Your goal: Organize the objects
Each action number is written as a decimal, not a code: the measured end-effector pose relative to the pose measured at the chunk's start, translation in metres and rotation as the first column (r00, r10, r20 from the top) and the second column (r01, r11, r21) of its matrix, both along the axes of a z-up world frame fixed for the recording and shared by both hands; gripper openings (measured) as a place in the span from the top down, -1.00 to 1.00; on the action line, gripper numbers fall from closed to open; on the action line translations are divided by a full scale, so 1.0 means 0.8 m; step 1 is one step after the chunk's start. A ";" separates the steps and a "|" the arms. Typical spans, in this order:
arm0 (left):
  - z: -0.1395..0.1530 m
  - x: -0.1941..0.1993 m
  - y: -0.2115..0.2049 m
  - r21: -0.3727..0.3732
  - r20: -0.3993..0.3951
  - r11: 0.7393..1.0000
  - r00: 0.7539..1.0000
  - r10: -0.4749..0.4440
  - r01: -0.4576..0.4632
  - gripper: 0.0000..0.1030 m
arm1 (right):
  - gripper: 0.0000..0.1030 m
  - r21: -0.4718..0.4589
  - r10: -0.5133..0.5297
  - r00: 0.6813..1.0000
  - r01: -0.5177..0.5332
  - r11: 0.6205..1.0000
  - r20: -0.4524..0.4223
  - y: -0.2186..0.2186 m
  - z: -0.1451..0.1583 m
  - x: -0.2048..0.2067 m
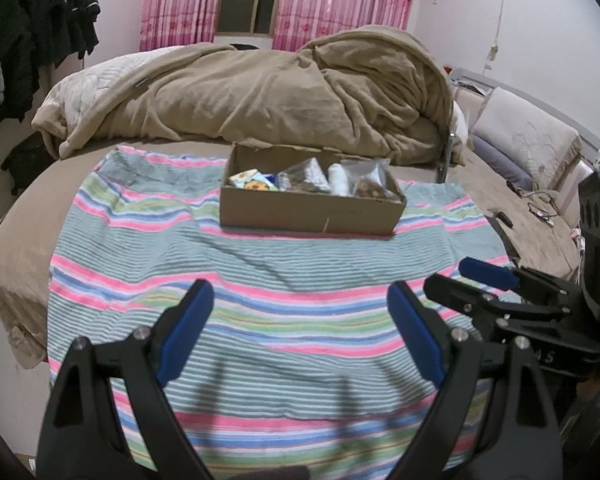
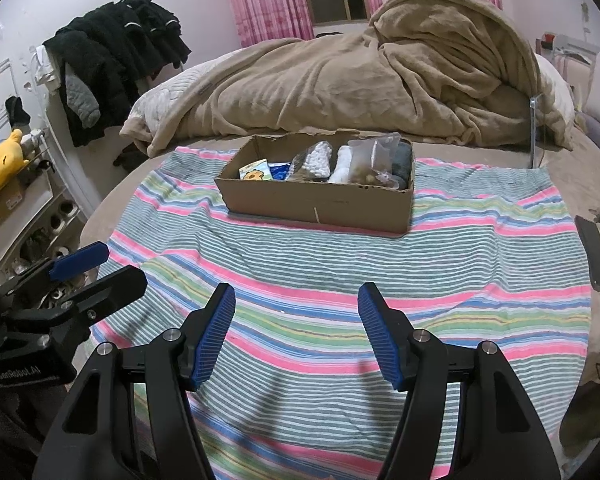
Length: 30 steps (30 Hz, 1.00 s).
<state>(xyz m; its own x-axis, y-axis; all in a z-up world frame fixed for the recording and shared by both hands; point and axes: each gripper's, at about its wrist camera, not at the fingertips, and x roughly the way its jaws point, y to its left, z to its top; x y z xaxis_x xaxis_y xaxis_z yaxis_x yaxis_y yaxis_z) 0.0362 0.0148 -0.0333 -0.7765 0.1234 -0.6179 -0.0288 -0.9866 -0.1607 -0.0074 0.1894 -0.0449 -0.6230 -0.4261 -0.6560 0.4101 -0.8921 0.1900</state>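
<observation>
A brown cardboard box (image 1: 312, 210) (image 2: 320, 202) stands on a striped towel (image 1: 260, 280) (image 2: 340, 272) on the bed. It holds several items: small printed packets (image 1: 254, 182) (image 2: 256, 171) at the left, clear bags (image 1: 304, 178) (image 2: 312, 162) in the middle, a white roll (image 1: 338, 180) (image 2: 342, 168) and a bag of brown pieces (image 1: 370, 188) (image 2: 366, 168) at the right. My left gripper (image 1: 300, 300) is open and empty over the towel, well short of the box. My right gripper (image 2: 296, 300) is open and empty, beside the left one.
A rumpled tan blanket (image 1: 260, 92) (image 2: 360, 76) lies behind the box. Pillows (image 1: 528, 136) sit at the right. A phone with cable (image 2: 594, 254) lies right of the towel. Dark clothes (image 2: 116, 60) hang at the left, with a yellow plush (image 2: 6, 156) on shelves.
</observation>
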 end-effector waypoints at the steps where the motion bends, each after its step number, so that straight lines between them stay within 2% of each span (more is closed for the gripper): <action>1: -0.001 0.000 -0.001 0.002 0.002 1.000 1.000 0.000 0.000 -0.74 | -0.30 0.001 0.000 1.000 0.000 1.000 0.001 0.000 0.000 0.000; 30: -0.002 0.002 -0.005 -0.005 0.000 1.000 1.000 -0.007 0.007 -0.74 | -0.30 0.000 -0.013 1.000 0.013 1.000 0.006 -0.003 -0.003 -0.003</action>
<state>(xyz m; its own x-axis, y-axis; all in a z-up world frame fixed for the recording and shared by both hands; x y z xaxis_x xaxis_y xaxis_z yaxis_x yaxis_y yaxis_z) 0.0377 0.0111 -0.0351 -0.7754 0.1259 -0.6188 -0.0361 -0.9872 -0.1556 -0.0097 0.1871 -0.0472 -0.6242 -0.4184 -0.6597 0.3975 -0.8971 0.1929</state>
